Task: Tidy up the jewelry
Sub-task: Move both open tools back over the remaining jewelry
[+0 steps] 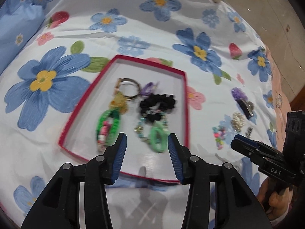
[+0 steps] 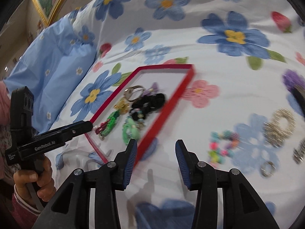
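Observation:
A red-rimmed shallow box (image 1: 183,103) (image 2: 183,87) lies on the flowered sheet. It holds a green woven bracelet (image 1: 112,126), a metal ring keychain (image 1: 131,87), a black scrunchie (image 1: 158,103) (image 2: 152,101) and a light green clip (image 1: 158,135) (image 2: 131,129). My left gripper (image 1: 146,139) is open and empty above the box's near edge. My right gripper (image 2: 156,145) is open and empty over the sheet right of the box. A colourful bead bracelet (image 2: 223,145) (image 1: 219,135), a silver coil tie (image 2: 280,127) (image 1: 238,122) and a purple hair clip (image 1: 240,99) lie on the sheet.
A blue pillow (image 2: 53,66) lies at the far left. A small silver ring (image 2: 267,168) and a dark sparkly piece (image 2: 299,152) lie at the right. The bed edge and floor (image 1: 276,19) are at the far right.

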`<state>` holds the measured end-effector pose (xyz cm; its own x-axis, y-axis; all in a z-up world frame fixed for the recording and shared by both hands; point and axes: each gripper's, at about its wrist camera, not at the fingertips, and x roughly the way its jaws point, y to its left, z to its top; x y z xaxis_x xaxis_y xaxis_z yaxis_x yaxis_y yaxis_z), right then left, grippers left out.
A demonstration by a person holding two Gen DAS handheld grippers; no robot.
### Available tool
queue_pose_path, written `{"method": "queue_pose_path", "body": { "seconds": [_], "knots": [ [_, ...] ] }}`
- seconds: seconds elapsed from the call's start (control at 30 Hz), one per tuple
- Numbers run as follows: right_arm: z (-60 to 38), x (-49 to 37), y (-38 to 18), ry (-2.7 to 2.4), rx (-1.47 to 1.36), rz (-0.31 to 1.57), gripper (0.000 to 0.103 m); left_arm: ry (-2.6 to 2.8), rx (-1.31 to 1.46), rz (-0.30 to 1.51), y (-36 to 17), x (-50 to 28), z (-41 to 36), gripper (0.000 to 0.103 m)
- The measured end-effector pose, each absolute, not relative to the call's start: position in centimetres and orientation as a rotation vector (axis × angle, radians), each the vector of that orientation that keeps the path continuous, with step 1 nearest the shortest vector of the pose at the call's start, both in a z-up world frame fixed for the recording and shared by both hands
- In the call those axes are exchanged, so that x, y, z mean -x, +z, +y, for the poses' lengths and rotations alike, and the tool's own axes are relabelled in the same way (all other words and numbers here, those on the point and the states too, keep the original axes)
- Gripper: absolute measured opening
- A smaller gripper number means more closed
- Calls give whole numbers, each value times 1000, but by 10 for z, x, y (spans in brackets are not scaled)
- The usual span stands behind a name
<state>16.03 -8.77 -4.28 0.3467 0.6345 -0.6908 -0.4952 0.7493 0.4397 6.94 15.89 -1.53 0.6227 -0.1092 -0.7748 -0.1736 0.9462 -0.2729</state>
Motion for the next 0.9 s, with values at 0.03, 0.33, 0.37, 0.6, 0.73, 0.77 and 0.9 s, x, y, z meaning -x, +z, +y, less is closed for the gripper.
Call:
{"method": "queue_pose_path", "body": {
  "seconds": [0.03, 0.33, 0.37, 0.6, 0.73, 0.77, 0.9],
  "knots": [
    [-98, -160, -43, 720, -172, 966, 44, 28, 335, 904, -14, -70, 153, 43],
    [-182, -158, -48, 552, -233, 952, 47, -82, 281, 940, -16, -81, 91, 45],
    [-189, -158, -49, 539, -237, 952, 48, -92, 275, 944, -17, -82, 85, 46],
    [-236, -158, -57, 446, -275, 950, 54, -138, 245, 964, -19, -90, 50, 50],
    [-256, -158, -62, 409, -292, 948, 55, -159, 229, 981, -24, -95, 35, 51],
    [-259, -158, -63, 401, -294, 947, 57, -162, 225, 984, -25, -96, 32, 51],
    [-273, -161, -68, 368, -309, 947, 58, -175, 216, 999, -29, -101, 22, 52]
  ]
}}
